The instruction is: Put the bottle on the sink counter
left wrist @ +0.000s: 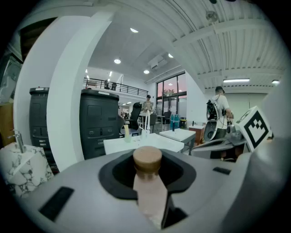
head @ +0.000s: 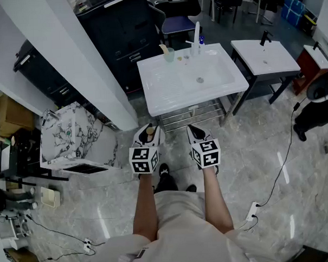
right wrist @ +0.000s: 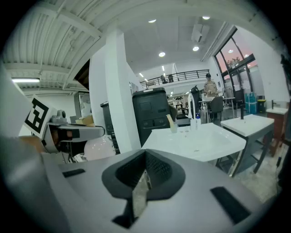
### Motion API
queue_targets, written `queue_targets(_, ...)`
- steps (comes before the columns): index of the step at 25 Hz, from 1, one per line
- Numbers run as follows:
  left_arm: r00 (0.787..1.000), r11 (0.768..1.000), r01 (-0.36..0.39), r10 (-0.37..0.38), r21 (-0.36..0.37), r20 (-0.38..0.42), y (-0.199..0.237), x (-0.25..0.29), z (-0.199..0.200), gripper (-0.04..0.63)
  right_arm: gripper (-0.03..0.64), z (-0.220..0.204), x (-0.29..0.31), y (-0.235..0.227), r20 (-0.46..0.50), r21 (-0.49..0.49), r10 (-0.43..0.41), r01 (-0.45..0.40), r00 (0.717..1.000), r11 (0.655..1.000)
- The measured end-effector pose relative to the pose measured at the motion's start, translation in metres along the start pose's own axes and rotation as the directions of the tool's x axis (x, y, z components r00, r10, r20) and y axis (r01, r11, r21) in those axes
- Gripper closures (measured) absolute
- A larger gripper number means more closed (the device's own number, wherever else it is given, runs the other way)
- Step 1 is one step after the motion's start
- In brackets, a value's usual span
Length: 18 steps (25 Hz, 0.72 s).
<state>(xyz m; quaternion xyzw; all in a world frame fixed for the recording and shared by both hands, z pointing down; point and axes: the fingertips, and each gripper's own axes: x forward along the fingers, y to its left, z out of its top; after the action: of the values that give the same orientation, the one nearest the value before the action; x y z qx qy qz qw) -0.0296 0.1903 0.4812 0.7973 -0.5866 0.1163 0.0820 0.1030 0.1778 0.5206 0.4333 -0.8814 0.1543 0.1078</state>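
Ahead, open floor (head: 251,135) borders the sink counter (head: 168,104); left claw (head: 147,129) clamps the bottle (left wrist: 148,182), right claw (head: 196,133) closed.

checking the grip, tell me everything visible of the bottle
The bottle has a pale pinkish matte body and a round tan cap. It stands roughly upright between the jaws of the left claw, which are closed on its body, the cap clear above them. Its base is hidden. It is carried short of the white sink.
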Motion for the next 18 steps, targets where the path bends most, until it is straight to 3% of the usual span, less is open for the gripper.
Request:
queue_targets(10, 1.000, 1.000, -0.003, 0.003, -0.002, -0.001, 0.007, 0.009, 0.000, 0.480, 0.612, 0.004, 0.011, 0.006, -0.002, -0.061, 0.048, -0.048, 0.999, 0.997)
queue_targets(18, 1.000, 1.000, -0.012, 0.012, -0.005, -0.004, 0.034, 0.020, 0.006, 0.480, 0.612, 0.016, 0.033, -0.001, 0.036, -0.005, 0.056, -0.056, 0.998, 0.998)
